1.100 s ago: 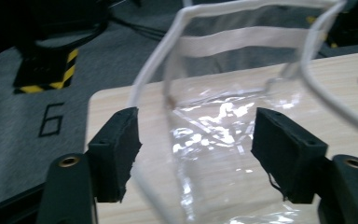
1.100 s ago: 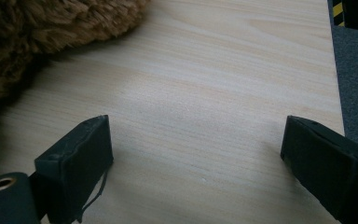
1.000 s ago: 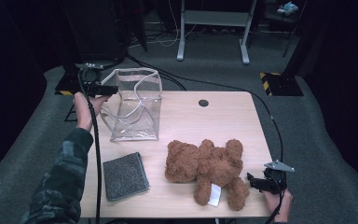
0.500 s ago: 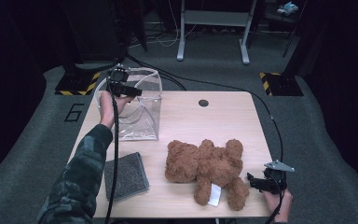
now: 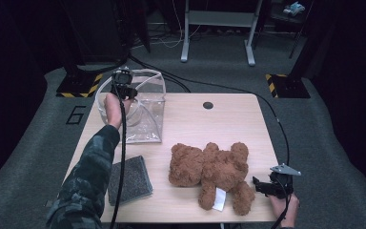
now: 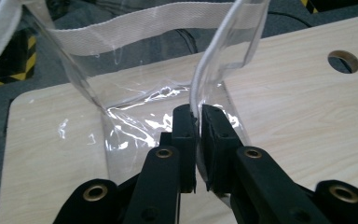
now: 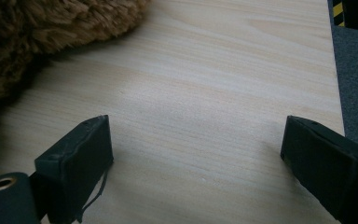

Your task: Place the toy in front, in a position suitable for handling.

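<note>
Looking over the table (image 5: pixel 228 119), we found the brown teddy bear (image 5: pixel 212 169) lying near its front right corner and the clear plastic bag (image 5: pixel 143 109) standing at its back left corner. A grey foam pad (image 5: pixel 129 180) lay by the front left edge. Our left gripper (image 6: pixel 196 135) had just been closing and pinched the bag's white-edged rim; our right gripper (image 7: pixel 196 154) rested beside the bear, jaws wide apart.

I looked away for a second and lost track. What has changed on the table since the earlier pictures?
The left tongs moved from the left of the clear bag in over its top, and their jaws have just been closing; they now pinch the bag's white-trimmed edge. The right tongs stayed open by the teddy bear; bear, grey pad and bag kept their places.
</note>
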The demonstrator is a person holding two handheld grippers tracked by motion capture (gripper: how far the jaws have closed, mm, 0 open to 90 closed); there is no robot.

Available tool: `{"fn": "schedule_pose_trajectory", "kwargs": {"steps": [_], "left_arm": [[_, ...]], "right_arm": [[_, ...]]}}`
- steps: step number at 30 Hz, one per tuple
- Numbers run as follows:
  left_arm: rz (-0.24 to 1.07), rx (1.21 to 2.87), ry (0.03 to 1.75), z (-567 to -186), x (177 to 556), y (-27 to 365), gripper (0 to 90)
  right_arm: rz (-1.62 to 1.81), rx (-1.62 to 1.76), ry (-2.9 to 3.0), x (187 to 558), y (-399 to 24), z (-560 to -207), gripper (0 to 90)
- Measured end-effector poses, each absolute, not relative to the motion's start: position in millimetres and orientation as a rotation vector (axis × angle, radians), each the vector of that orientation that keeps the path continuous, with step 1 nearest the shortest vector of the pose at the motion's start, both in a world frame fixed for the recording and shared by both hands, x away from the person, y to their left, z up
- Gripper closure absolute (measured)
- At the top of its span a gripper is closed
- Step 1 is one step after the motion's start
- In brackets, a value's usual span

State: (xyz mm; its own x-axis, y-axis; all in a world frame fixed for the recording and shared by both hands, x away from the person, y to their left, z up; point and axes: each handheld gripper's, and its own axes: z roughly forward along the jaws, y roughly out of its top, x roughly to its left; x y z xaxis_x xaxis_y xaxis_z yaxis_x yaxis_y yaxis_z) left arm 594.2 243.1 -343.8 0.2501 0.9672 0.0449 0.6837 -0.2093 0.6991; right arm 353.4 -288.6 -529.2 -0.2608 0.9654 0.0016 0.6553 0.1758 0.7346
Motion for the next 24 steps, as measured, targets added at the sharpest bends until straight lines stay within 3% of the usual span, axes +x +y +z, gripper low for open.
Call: {"fn": "schedule_pose_trajectory", "kwargs": {"steps": [21,22,24], "left_arm": [[0.761,1.959,1.545,-344,600,264,84.4],[0.750,1.971,1.545,-343,600,265,82.1],[0.712,1.978,1.531,-343,598,266,66.4]], "right_arm": [[0.871,1.521,1.987,353,-289,-529,8.4],[0.871,1.520,1.989,353,-289,-529,8.4],[0.871,1.520,1.988,353,-289,-529,8.4]]}}
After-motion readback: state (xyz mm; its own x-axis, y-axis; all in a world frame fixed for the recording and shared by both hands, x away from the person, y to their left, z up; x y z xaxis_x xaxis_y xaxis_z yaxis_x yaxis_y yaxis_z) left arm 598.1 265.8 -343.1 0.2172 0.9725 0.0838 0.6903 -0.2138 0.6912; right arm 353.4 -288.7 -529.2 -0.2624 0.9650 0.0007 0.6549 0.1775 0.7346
